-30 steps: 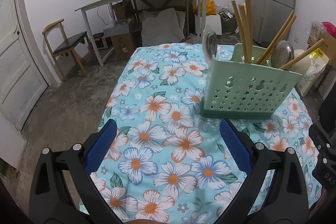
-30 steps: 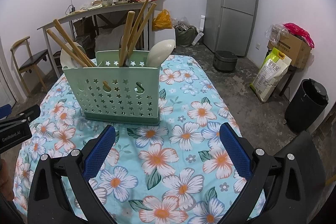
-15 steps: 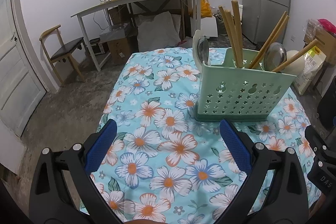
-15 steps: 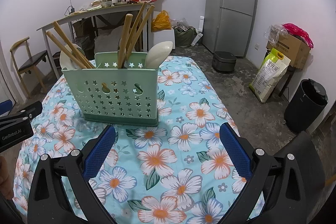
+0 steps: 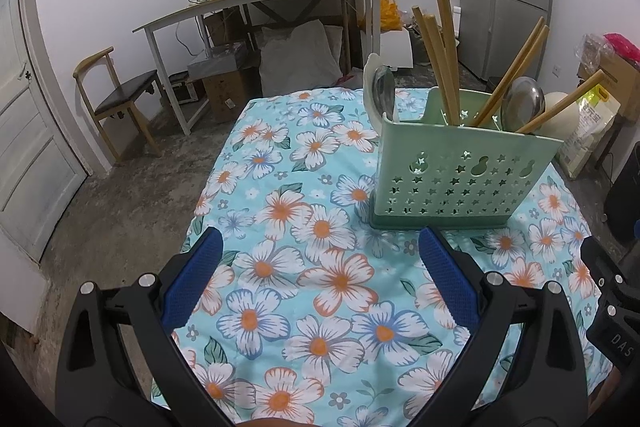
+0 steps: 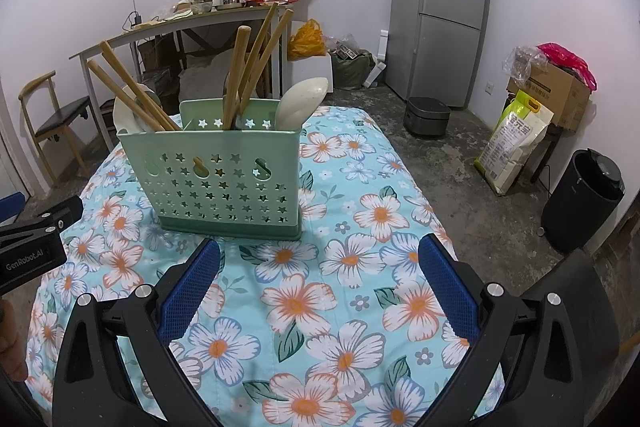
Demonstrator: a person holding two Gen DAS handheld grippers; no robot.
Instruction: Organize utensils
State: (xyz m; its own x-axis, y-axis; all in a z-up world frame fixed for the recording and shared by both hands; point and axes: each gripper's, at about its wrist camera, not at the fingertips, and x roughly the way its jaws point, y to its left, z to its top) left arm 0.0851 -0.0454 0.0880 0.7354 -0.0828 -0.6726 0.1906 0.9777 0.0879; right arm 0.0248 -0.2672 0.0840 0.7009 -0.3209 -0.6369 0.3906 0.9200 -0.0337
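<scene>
Both my left gripper (image 5: 320, 275) and right gripper (image 6: 319, 277) hang wide apart, empty. The loaded utensil caddy (image 6: 218, 179) stands ahead of both on the tabletop (image 6: 360, 267). Risk: clipping its leaning chopsticks (image 6: 256, 59) tips it.

- One green utensil caddy (image 6: 224, 179) on the floral tablecloth (image 6: 340, 291);
- Inside the caddy: six wooden handles (image 6: 236, 75), two white spoons (image 6: 300, 103), two metal spoons (image 5: 522, 103);
- Behind the caddy: one refrigerator (image 6: 440, 7), one chair (image 5: 116, 95);
- Two grippers, the left gripper (image 5: 320, 279) and the right gripper (image 6: 320, 287).
</scene>
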